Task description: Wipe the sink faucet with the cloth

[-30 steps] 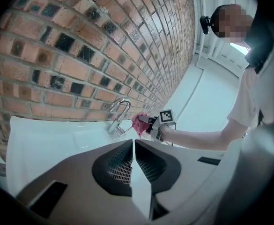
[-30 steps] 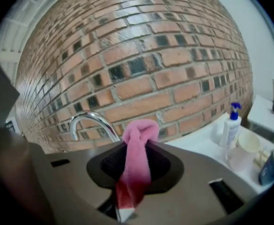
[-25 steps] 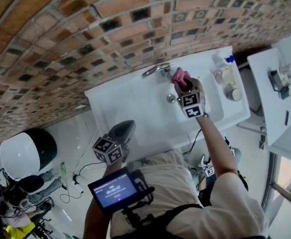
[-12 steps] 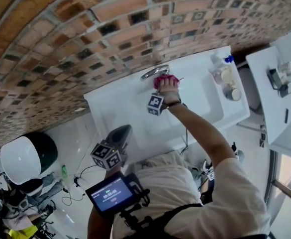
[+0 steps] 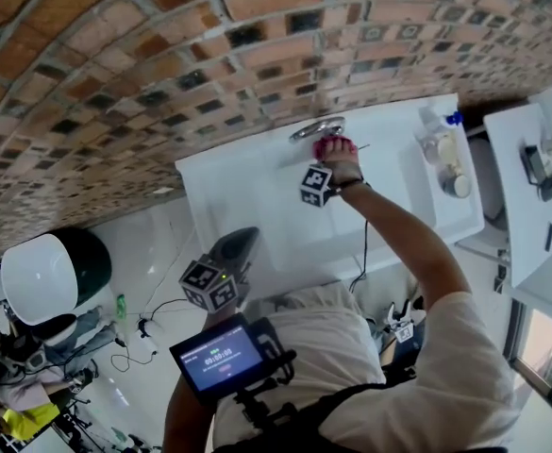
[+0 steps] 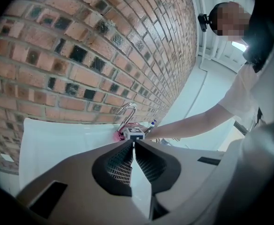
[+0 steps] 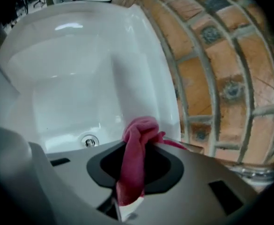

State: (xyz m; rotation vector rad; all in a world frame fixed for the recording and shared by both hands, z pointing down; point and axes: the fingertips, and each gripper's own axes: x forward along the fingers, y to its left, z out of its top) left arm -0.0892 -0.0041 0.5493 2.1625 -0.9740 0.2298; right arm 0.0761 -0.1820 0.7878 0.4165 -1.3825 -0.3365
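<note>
Head view puts my right tongs at the back rim of the white ceramic sink, close under the red brick wall. These tongs are pinching a crumpled pink cloth; its bunched end sticks out past the tips and a strip of it runs back down between the jaws. The curved chrome faucet is just beyond the cloth, on the wall side of my right tongs. I cannot tell whether cloth and metal are touching. Below and to the left of the right tongs lies the sink basin with its round metal drain. My left tongs are pressed together with nothing between them. I hold them low by my body, well apart from the sink and pointing toward the faucet.
</note>
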